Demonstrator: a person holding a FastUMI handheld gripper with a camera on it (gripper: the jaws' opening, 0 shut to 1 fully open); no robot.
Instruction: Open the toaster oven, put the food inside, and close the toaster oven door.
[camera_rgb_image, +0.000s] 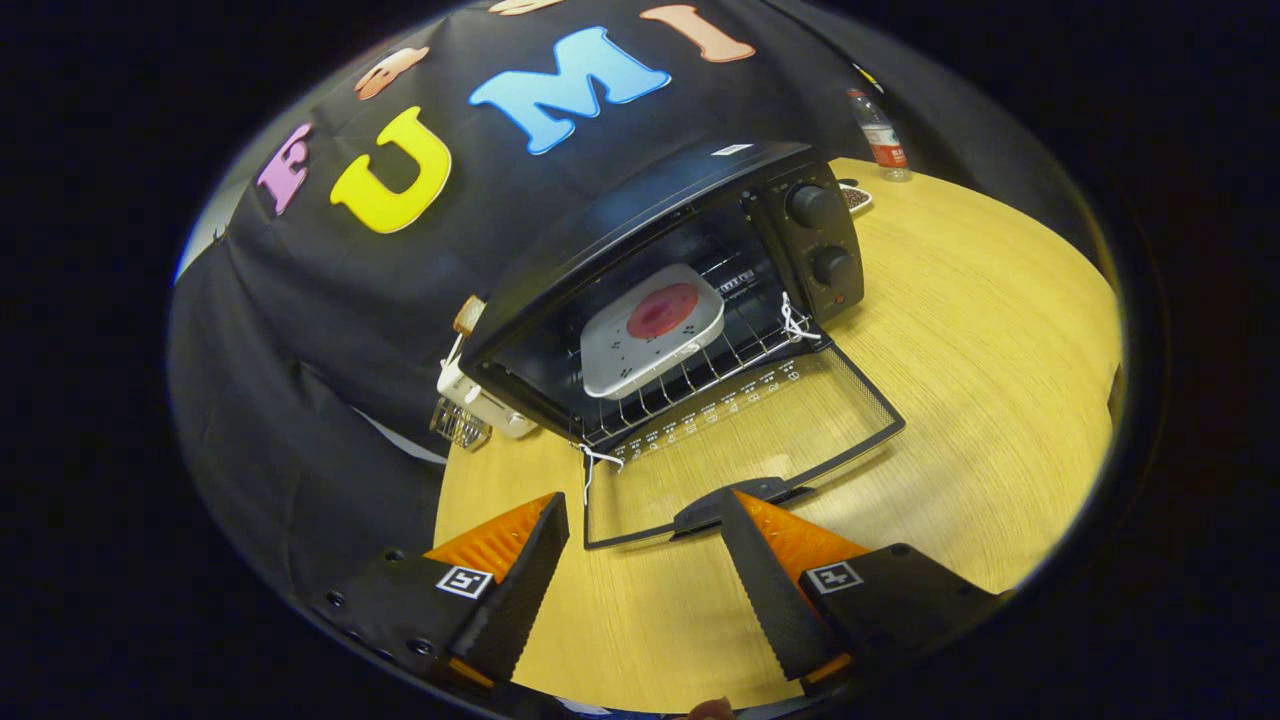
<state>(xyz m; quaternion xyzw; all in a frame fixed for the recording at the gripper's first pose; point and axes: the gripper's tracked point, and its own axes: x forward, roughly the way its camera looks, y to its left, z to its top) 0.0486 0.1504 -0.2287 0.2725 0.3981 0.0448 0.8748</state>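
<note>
A: Where are the tongs (645, 530)?
B: Spread apart, empty; the door handle (735, 503) sits between the tips.
A: Beyond?
B: The door (740, 440) lies flat on the table (980, 400); the toaster oven (660, 290) holds the food (655, 335) on its rack.

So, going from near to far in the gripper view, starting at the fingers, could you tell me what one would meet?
Open gripper → door handle → lowered glass door → wire rack → white tray holding the red food, inside the toaster oven.
</note>
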